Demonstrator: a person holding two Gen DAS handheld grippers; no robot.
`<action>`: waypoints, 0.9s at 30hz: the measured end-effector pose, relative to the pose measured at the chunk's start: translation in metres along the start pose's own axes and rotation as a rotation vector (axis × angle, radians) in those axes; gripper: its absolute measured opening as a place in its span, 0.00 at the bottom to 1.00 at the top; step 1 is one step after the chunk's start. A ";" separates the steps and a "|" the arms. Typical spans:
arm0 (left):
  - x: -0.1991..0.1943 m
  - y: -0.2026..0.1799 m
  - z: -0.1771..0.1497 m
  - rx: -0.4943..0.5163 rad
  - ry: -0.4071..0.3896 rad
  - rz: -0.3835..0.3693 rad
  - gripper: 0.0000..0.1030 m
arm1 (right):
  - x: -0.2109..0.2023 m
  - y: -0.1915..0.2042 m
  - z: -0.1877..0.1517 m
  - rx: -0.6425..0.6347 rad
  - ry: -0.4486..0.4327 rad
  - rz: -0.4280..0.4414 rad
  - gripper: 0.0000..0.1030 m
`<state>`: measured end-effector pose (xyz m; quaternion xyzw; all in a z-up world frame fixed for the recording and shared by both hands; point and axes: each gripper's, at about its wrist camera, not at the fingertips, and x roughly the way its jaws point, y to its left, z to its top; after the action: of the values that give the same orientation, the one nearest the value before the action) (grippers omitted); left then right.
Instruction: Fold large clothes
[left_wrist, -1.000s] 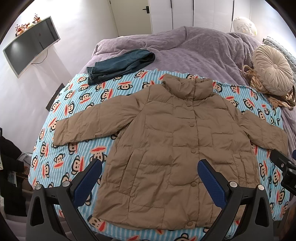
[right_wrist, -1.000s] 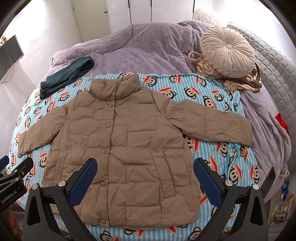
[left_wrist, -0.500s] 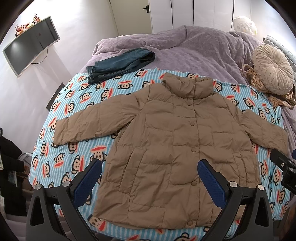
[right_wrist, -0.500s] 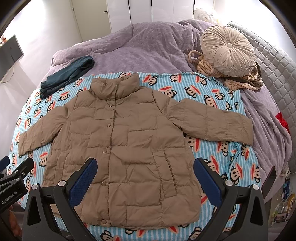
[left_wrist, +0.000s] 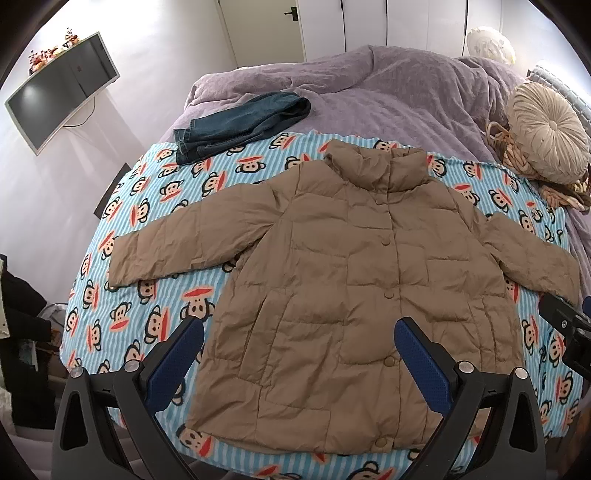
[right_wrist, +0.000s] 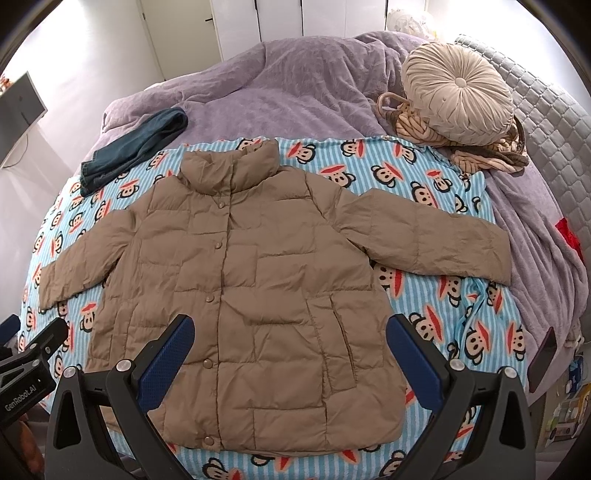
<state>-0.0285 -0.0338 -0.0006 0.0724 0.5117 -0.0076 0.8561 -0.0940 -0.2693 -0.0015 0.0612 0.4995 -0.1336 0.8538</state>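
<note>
A tan puffer jacket (left_wrist: 332, 280) lies flat and buttoned, front up, sleeves spread, on a blue monkey-print blanket (left_wrist: 155, 206). It also shows in the right wrist view (right_wrist: 258, 280) on the same blanket (right_wrist: 436, 184). My left gripper (left_wrist: 299, 343) is open and empty, held above the jacket's lower half. My right gripper (right_wrist: 290, 339) is open and empty, above the jacket's lower front. Neither touches the cloth. The right gripper's body (left_wrist: 569, 325) shows at the right edge of the left view; the left gripper's body (right_wrist: 26, 354) shows at the left edge of the right view.
Folded jeans (left_wrist: 240, 122) lie at the blanket's far left on a purple duvet (left_wrist: 388, 88). A round beige cushion (right_wrist: 458, 92) rests on a knotted throw at the far right. A monitor (left_wrist: 59, 92) hangs on the left wall. A phone (right_wrist: 543, 354) lies at the bed's right edge.
Both views have shifted very slightly; the jacket sits a touch lower in each frame. Both grippers stay open and empty, and the jacket has not been moved.
</note>
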 end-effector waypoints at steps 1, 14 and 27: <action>0.000 0.000 0.000 0.000 0.000 0.000 1.00 | 0.001 -0.001 0.001 0.002 0.003 0.003 1.00; 0.010 -0.003 0.002 -0.009 0.045 0.019 1.00 | 0.020 -0.009 0.008 -0.002 0.059 0.043 1.00; 0.079 0.071 -0.017 -0.190 0.130 -0.149 1.00 | 0.088 0.022 0.006 0.009 0.253 0.188 1.00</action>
<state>0.0002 0.0440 -0.0699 -0.0467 0.5684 -0.0181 0.8212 -0.0413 -0.2640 -0.0753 0.1279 0.5947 -0.0466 0.7923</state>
